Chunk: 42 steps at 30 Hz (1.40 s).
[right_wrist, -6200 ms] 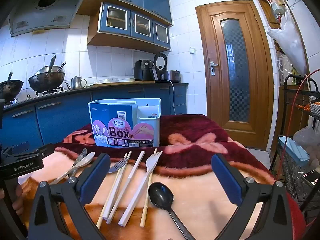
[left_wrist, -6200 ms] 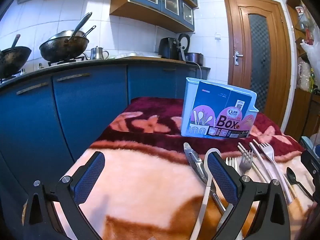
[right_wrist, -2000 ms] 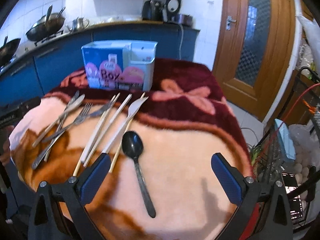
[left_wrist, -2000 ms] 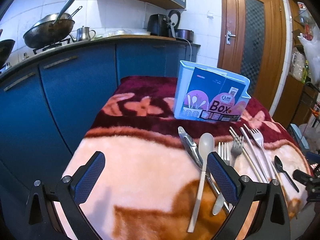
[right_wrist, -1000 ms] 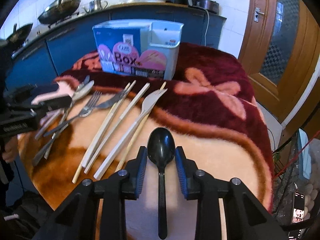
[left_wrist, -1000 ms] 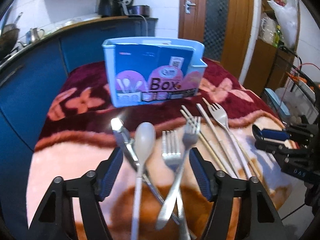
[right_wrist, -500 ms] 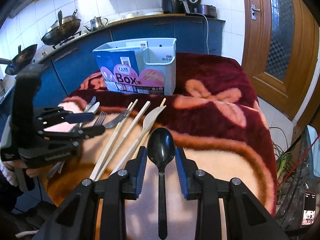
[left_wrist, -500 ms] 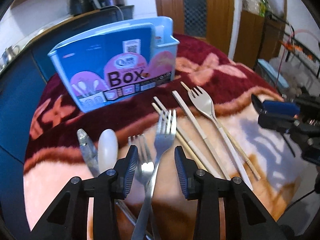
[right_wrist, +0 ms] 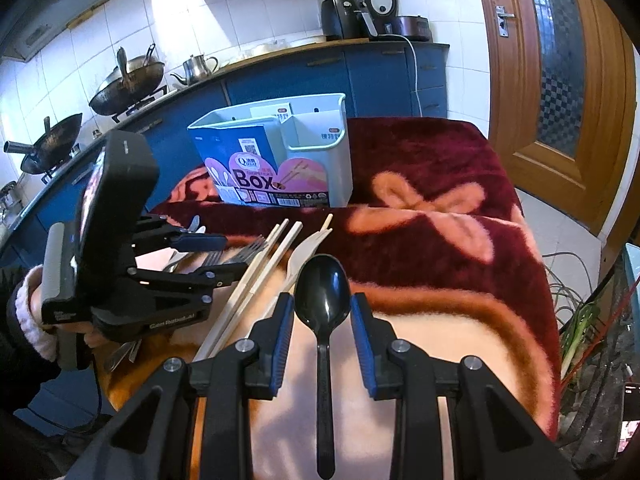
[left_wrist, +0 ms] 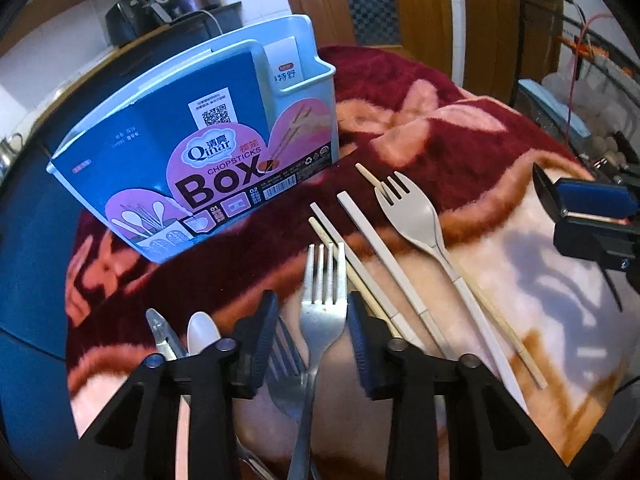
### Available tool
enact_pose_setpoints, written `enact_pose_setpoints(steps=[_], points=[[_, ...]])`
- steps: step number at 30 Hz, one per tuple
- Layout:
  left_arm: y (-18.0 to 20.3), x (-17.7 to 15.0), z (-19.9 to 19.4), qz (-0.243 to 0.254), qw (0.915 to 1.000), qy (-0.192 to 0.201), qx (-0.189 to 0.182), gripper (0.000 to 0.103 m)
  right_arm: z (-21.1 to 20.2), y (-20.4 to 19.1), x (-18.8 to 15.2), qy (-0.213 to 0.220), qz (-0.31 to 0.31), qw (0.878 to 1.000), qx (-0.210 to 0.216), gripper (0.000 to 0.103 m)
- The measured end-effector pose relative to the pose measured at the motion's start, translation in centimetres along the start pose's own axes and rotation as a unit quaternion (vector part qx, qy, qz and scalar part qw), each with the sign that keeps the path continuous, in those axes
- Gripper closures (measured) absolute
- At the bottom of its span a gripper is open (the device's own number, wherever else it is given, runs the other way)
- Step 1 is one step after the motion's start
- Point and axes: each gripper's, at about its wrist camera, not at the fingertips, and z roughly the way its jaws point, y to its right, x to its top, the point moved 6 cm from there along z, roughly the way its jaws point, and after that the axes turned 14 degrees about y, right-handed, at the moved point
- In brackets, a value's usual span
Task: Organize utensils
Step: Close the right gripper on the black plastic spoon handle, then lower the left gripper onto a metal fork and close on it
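**Inspector:** Kitchen setting: blue cabinets [right_wrist: 384, 76] along a tiled wall, a wok [right_wrist: 128, 80] and a kettle [right_wrist: 196, 66] on the counter, a wooden door [right_wrist: 560, 60] to the right. The work surface is a blanket [left_wrist: 500, 264] in maroon and peach.

**Clerk:** And the container?

**Inspector:** A pale blue utensil box [left_wrist: 224, 120] stands upright at the far side of the blanket. It carries a printed "Chopsticks Box" sleeve, and a narrower compartment sits at its right end. I can see no utensil in it.

**Clerk:** State of the left gripper?

**Inspector:** The left gripper [left_wrist: 312, 300] is closed in on a metal fork [left_wrist: 323, 280], whose tines project past the fingertips toward the box. A second metal fork [left_wrist: 284, 344] lies on the blanket beneath it. A white spoon [left_wrist: 202, 330] and a metal knife [left_wrist: 160, 328] lie just to its left.

**Clerk:** The right one?

**Inspector:** The right gripper [right_wrist: 322, 300] is clamped on a black spoon [right_wrist: 323, 320]. Its pads are against both sides of the bowl, the handle runs back toward the camera, and the bowl faces up.

**Clerk:** Items left on the blanket?

**Inspector:** A grey plastic fork [left_wrist: 416, 216], with a wooden chopstick [left_wrist: 500, 332] running under it. Two white chopsticks [left_wrist: 376, 248] lie side by side to its left, all pointing roughly toward the box. The two grippers are well apart, and these utensils lie between them.
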Motion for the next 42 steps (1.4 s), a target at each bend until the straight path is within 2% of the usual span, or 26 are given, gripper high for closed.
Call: enact_pose_setpoints(steps=[2, 6, 11, 14, 23, 24, 28, 30, 33, 39, 42], points=[[-0.4, 0.0, 0.2, -0.010, 0.9999, -0.001, -0.002, 0.079, 0.1, 0.0, 0.1, 0.003, 0.003, 1.000, 0.007, 0.071], [-1.4, -0.2, 0.0, -0.047, 0.9988, 0.003, -0.015, 0.080, 0.5, -0.3, 0.2, 0.005, 0.003, 1.000, 0.020, 0.071], [-2.1, 0.0, -1.6, -0.099, 0.9939, 0.032, -0.034, 0.080, 1.0, -0.5, 0.4, 0.007, 0.009, 0.999, 0.032, 0.071], [-3.0, -0.2, -2.8, -0.145, 0.9872, 0.049, -0.045, 0.080, 1.0, -0.5, 0.5, 0.011, 0.014, 0.999, 0.033, 0.071], [-5.6, -0.5, -8.2, -0.206, 0.9668, 0.145, -0.045, 0.080, -0.1, -1.2, 1.1, 0.035, 0.018, 0.999, 0.033, 0.071], [-6.0, -0.4, -9.0, -0.212, 0.9634, 0.158, -0.046, 0.103, -0.3, -1.3, 1.2, 0.039, 0.017, 0.999, 0.033, 0.071], [-7.2, 0.3, -11.2, -0.222, 0.9516, 0.210, -0.036, 0.103, -1.0, -2.1, 2.1, 0.059, 0.015, 0.998, 0.035, 0.071], [-7.9, 0.4, -11.9, -0.221, 0.9493, 0.222, -0.029, 0.103, -1.1, -2.4, 2.3, 0.066, 0.014, 0.997, 0.035, 0.071], [-8.1, 0.2, -11.7, -0.223, 0.9524, 0.202, -0.046, 0.103, -1.3, -3.0, 2.6, 0.071, 0.009, 0.997, 0.036, 0.071], [-6.3, -0.3, -10.0, -0.184, 0.9699, 0.149, -0.057, 0.102, -1.2, -3.5, 2.8, 0.072, 0.010, 0.997, 0.033, 0.070], [-5.4, -1.0, -8.4, -0.178, 0.9744, 0.120, -0.068, 0.100, -1.2, -3.5, 2.7, 0.069, 0.016, 0.997, 0.032, 0.070]])
